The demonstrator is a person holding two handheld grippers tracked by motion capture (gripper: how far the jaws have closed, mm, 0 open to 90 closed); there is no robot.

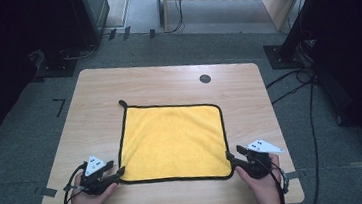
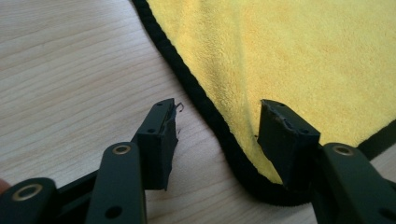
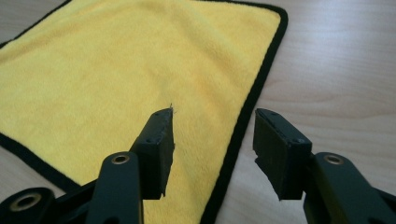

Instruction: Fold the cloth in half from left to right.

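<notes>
Yellow cloth (image 1: pixel 173 142) flat, spread at table (image 1: pixel 166 78) centre. Left gripper (image 1: pixel 120 172) at near-left corner, right gripper (image 1: pixel 230 156) at near-right corner; both jaws spread, pinching nothing, straddling black hem, likely positioned for corner grab.

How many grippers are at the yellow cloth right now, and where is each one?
2. The left gripper is at the near left corner of the yellow cloth, and the right gripper is at its near right corner; both have jaws apart.
</notes>
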